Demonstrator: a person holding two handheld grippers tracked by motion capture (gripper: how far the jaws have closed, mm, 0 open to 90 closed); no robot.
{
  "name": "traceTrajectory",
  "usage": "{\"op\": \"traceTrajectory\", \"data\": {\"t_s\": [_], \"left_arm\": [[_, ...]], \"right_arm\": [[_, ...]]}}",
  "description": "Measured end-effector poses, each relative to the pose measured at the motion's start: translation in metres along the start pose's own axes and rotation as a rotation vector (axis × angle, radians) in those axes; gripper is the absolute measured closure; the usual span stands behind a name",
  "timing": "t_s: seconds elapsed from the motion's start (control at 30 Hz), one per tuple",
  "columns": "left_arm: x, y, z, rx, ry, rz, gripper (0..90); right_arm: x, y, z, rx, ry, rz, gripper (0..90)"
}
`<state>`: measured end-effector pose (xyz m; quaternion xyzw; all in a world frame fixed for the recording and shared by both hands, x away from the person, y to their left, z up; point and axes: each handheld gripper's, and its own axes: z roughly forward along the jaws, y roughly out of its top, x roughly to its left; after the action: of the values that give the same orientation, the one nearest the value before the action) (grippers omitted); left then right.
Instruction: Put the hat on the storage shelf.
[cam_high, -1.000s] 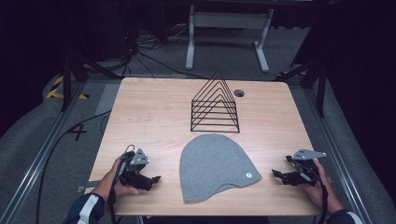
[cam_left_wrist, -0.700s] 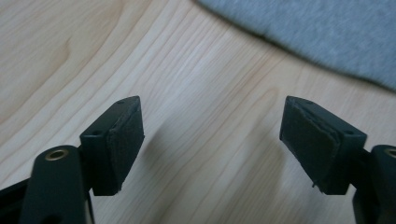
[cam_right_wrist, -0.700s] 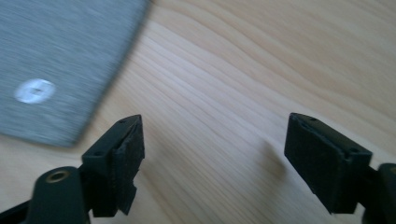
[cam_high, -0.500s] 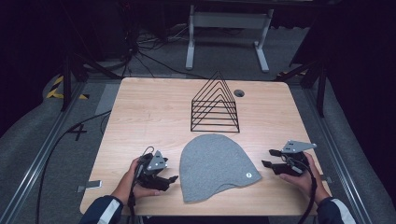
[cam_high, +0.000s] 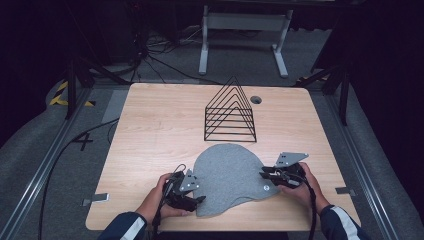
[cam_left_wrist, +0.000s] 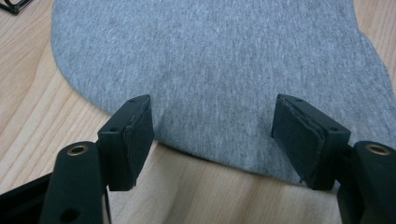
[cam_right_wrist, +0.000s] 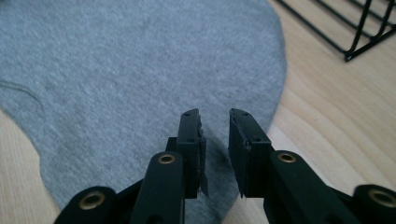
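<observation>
High view: grey knit beanie (cam_high: 227, 175) lies flat on the wooden desk (cam_high: 150, 130), lower centre of frame, rounded crown toward the black wire rack (cam_high: 230, 112) standing just above it in the picture, small round tag near its lower right. Left gripper (cam_high: 192, 192) sits at the beanie's lower-left edge, right gripper (cam_high: 266, 174) at its right edge, each held in a hand coming in from the bottom of the frame; jaw spacing too small to read here. Left gripper view: left gripper (cam_left_wrist: 215, 135) has jaws spread wide, nothing between them, both pads over the beanie (cam_left_wrist: 219, 65) hem, which runs across the lower middle of the frame; bare desk (cam_left_wrist: 205, 196) under it at bottom. Fabric looks thin, soft jersey, lying limp with no stiffness, so judged very light and floppy, not fragile, not slippery against the rubbery pads. Right gripper view: right gripper (cam_right_wrist: 215, 140) has jaws drawn close with a narrow gap left, no cloth caught in it, hovering at the beanie (cam_right_wrist: 130, 79) border in lower centre; rack (cam_right_wrist: 355, 28) corner at upper right. Likely best hold is a pinch on the edge or hem, both layers together, one gripper on each side, since the flat middle gives nothing to bite. Expect it to sag and fold once lifted, and a single-layer pinch could let the hat open up.
</observation>
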<state>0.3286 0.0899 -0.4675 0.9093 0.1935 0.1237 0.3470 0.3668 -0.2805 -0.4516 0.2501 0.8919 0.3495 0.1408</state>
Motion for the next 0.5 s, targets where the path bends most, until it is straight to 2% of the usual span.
{"op": "traceTrajectory", "data": {"t_s": [0.07, 0.2, 0.33, 0.5], "left_arm": [[0.003, -0.002, -0.001, -0.002, 0.0, -0.025, 29.7], [0.01, -0.005, -0.003, -0.001, 0.024, -0.024, 29.4], [0.017, -0.01, -0.005, -0.005, 0.024, -0.058, 29.4], [0.024, -0.014, -0.009, 0.005, 0.036, -0.069, 29.4]], "right_arm": [[0.002, -0.002, 0.003, 0.019, 0.006, -0.009, 75.0], [0.008, -0.002, 0.003, 0.021, 0.009, -0.013, 74.9], [0.018, -0.004, 0.001, 0.021, 0.035, -0.012, 74.3], [0.031, -0.006, -0.002, 0.022, 0.06, -0.014, 73.4]]}}
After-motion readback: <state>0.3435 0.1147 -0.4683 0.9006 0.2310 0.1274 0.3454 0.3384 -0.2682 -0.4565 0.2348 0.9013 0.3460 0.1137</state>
